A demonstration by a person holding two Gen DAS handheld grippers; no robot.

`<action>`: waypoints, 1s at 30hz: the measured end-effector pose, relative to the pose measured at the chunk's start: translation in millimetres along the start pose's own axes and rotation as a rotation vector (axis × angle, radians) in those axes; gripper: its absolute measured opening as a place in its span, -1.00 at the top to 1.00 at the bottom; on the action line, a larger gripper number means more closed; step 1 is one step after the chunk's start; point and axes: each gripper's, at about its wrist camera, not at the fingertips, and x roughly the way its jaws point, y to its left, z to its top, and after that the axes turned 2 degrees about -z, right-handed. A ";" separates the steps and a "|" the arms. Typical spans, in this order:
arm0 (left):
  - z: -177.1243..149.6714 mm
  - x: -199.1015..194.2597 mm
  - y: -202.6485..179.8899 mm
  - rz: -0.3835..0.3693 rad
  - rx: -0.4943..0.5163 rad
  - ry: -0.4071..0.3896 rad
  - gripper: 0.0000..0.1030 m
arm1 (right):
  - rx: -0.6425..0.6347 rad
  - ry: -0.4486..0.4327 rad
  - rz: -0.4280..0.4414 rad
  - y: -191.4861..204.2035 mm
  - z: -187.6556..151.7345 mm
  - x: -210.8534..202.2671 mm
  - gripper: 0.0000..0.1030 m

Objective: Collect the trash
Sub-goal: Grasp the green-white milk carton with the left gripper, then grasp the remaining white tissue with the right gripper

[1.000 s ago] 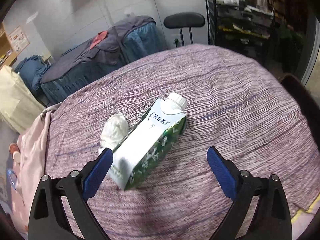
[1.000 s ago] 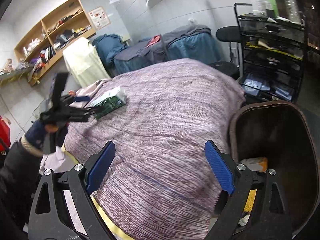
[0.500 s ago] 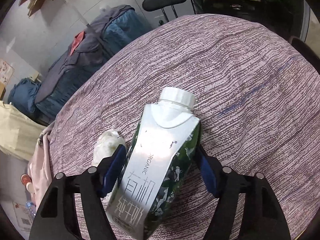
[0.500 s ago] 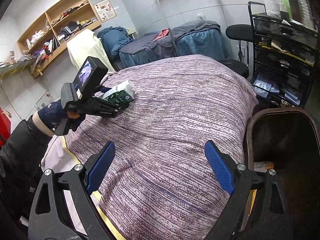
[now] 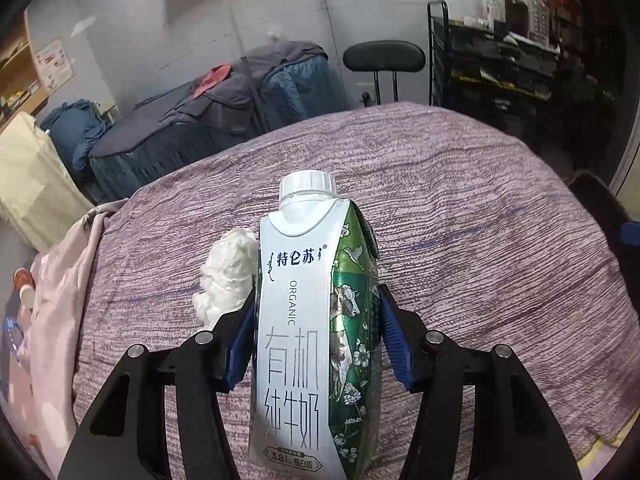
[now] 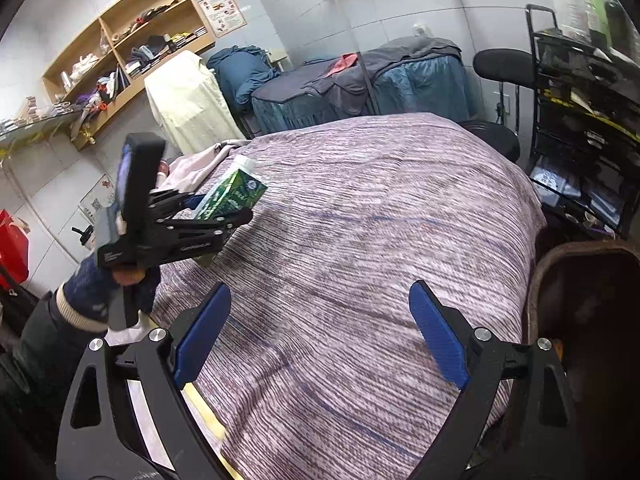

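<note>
Because the milk carton (image 5: 316,320) is filling the lower centre of the left wrist view with its white cap pointing to the top of the frame, the left tongs (image 5: 316,344) are closing on its two narrow sides, one blue pad (image 5: 240,344) pressing the white face's edge and the other sitting against the green printed side. That grip across the body seems chosen so the carton is staying lengthwise along the fingers and cannot swing. In the right wrist view the same carton (image 6: 230,196) is showing at left of centre, raised off the striped purple cover of the counter (image 6: 380,220), with a gloved hand (image 6: 108,284) gripping the tool's handle below it. A crumpled white tissue (image 5: 228,272) is lying on the cover just left of the carton in the left wrist view, apparently the next piece of trash to be picked up. The right tongs (image 6: 320,340) are standing wide apart with nothing between them, hovering over the near part of the cover, probably free for that tissue. At the right edge of the right wrist view the brown bin (image 6: 560,256) is waiting with its mouth facing up beside the counter, which is likely where the carton is heading; what lies inside is too dark to tell.
</note>
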 end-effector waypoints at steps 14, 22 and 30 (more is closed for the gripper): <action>-71.7 -95.8 45.7 0.070 -0.239 -0.162 -0.07 | -0.300 0.087 0.092 110.6 47.5 110.2 -0.74; -96.7 -107.5 57.5 0.109 -0.286 -0.182 -0.08 | -0.329 0.152 0.041 146.8 75.6 201.8 -0.63; -103.8 -101.8 62.4 0.094 -0.309 -0.198 -0.07 | -0.281 0.204 -0.024 156.1 89.7 269.6 -0.10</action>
